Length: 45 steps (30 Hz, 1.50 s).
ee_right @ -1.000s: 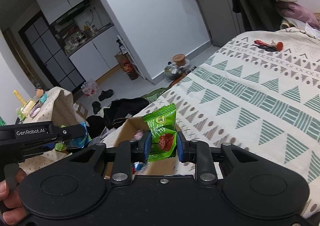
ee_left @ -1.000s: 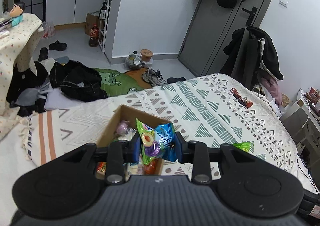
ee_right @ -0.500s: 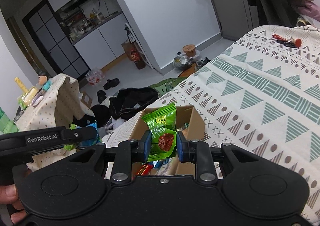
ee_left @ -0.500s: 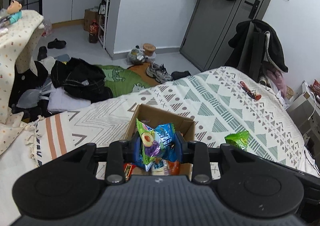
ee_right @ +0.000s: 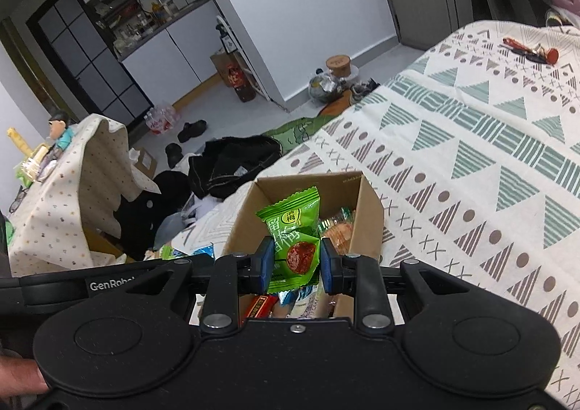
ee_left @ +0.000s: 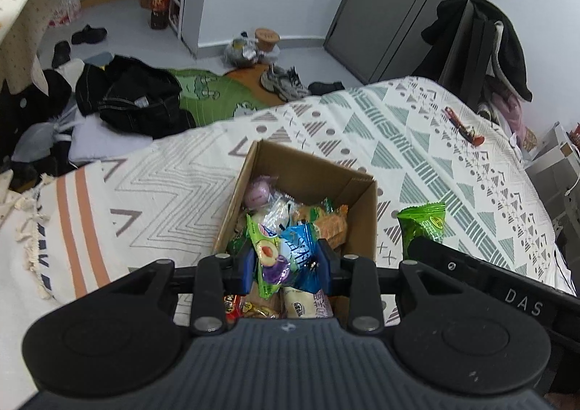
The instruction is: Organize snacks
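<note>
A bed with a triangle-patterned cover [ee_left: 417, 141] carries an open brown cardboard box [ee_left: 362, 214] heaped with wrapped snacks. Above it, the left gripper [ee_left: 288, 266] clenches a blue-and-green snack packet [ee_left: 286, 250], and the right gripper [ee_right: 296, 266] clenches a green plum-candy packet [ee_right: 293, 225].

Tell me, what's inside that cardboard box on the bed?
The cardboard box holds loose wrapped snacks: a pink round one and orange biscuit packs. Lower layers and the bottom are covered.

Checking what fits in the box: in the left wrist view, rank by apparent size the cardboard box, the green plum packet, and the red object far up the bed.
1. cardboard box
2. green plum packet
3. red object; being farthest, it may be shrunk by distance.
</note>
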Each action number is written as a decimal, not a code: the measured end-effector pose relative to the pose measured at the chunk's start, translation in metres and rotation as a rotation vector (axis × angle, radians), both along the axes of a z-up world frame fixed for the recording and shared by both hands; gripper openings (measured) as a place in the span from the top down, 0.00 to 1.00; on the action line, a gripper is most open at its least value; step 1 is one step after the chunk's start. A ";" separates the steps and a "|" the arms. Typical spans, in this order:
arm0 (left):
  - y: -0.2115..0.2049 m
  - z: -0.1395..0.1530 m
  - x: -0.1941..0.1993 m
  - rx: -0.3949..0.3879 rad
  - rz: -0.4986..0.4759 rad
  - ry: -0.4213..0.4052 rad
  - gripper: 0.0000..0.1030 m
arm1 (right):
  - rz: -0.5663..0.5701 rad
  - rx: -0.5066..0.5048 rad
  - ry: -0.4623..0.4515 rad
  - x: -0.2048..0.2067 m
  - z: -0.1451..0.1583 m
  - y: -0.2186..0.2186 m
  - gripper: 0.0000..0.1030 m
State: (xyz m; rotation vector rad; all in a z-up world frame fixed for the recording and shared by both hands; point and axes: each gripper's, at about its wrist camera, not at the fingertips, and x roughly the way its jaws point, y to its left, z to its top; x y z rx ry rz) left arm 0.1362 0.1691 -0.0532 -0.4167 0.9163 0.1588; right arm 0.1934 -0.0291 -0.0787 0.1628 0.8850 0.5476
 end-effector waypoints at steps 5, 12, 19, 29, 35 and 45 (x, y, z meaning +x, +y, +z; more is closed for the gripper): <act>0.002 -0.020 0.011 -0.031 -0.008 0.076 0.65 | 0.003 -0.015 0.028 0.003 -0.012 0.006 0.75; 0.010 -0.027 0.013 -0.064 0.001 0.106 0.63 | 0.010 -0.026 0.061 0.007 -0.020 0.010 0.75; 0.016 -0.019 0.009 -0.049 0.021 0.098 0.59 | 0.011 -0.026 0.091 0.007 -0.026 0.013 0.73; 0.014 -0.011 -0.001 0.002 0.033 0.082 0.36 | -0.016 0.013 0.111 -0.004 -0.026 0.000 0.65; 0.000 0.005 -0.011 0.037 0.032 0.050 0.27 | -0.022 0.032 0.096 -0.011 -0.012 -0.018 0.54; -0.025 0.027 -0.034 0.064 0.039 0.017 0.22 | -0.047 0.040 0.028 -0.031 0.013 -0.057 0.28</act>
